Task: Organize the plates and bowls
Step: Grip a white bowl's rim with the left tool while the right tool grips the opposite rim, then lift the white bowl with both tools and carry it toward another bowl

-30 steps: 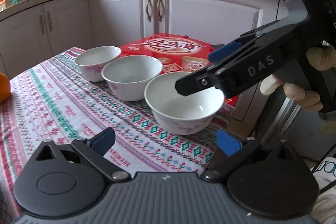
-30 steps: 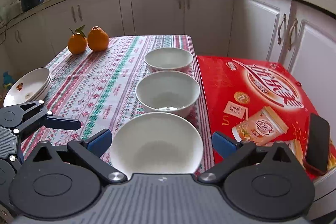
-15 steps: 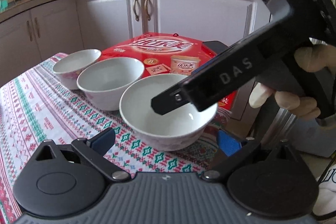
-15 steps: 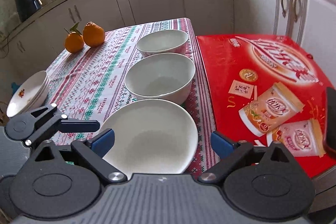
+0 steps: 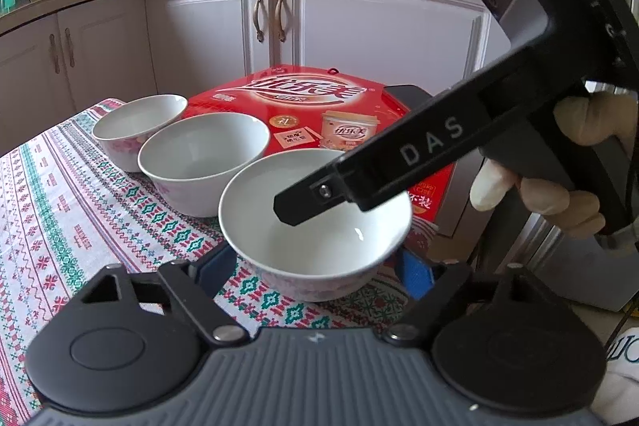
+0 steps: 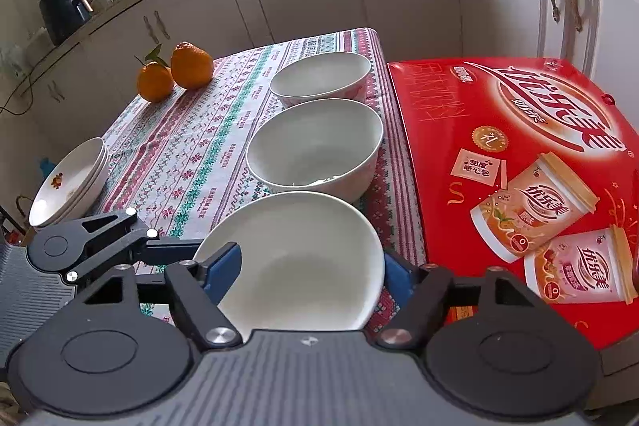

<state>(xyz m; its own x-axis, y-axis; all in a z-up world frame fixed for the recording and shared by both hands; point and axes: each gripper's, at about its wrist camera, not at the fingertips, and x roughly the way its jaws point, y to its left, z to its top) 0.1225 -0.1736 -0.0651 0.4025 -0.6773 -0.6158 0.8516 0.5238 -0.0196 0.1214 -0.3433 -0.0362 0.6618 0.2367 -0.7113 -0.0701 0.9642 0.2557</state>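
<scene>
Three white bowls stand in a row on the patterned tablecloth: a near bowl, a middle bowl and a far bowl. My left gripper is open, its blue pads on either side of the near bowl's base. My right gripper is open, its pads flanking the same bowl's rim from above. One right finger hangs over the bowl in the left wrist view. A stack of white plates sits at the table's left edge.
A big red gift box lies right of the bowls, close to them. Two oranges sit at the far side of the table. Kitchen cabinets stand behind. The table edge is just right of the near bowl.
Both grippers have moved in on the near bowl. The left one came forward and now straddles it; the right one dropped lower over its rim. The bowls have not moved.
</scene>
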